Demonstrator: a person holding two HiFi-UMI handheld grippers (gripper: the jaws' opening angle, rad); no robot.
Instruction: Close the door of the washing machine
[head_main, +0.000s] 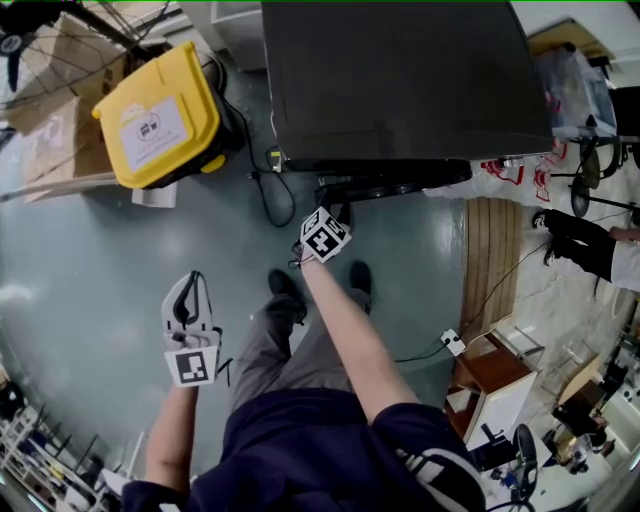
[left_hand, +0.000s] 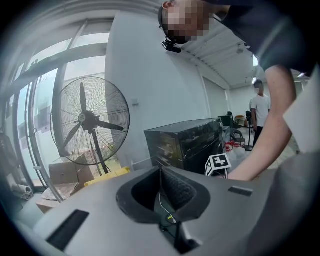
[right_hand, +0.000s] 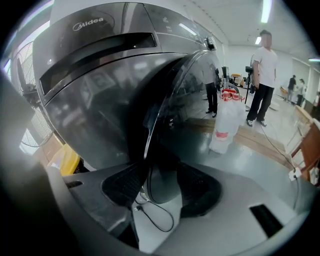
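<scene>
The black washing machine (head_main: 400, 80) stands at the top of the head view; its brand-marked front (right_hand: 100, 75) fills the right gripper view. Its round door (head_main: 400, 182) stands swung out from the front. My right gripper (head_main: 335, 212) reaches down to that door. In the right gripper view the door's dark rim (right_hand: 165, 125) runs down between the parted jaws of the right gripper (right_hand: 160, 187), and I see no pad pressing on it. My left gripper (head_main: 190, 285) hangs over the floor to the left, away from the machine, its pads (left_hand: 172, 187) together and empty.
A yellow bin (head_main: 165, 115) and cardboard boxes (head_main: 60, 110) sit left of the machine, with a black cable (head_main: 270, 195) on the floor. A large fan (left_hand: 90, 120) stands beyond. Wooden boards (head_main: 492, 260) lie right. A person (right_hand: 262, 75) and a white jug (right_hand: 225, 125) stand behind.
</scene>
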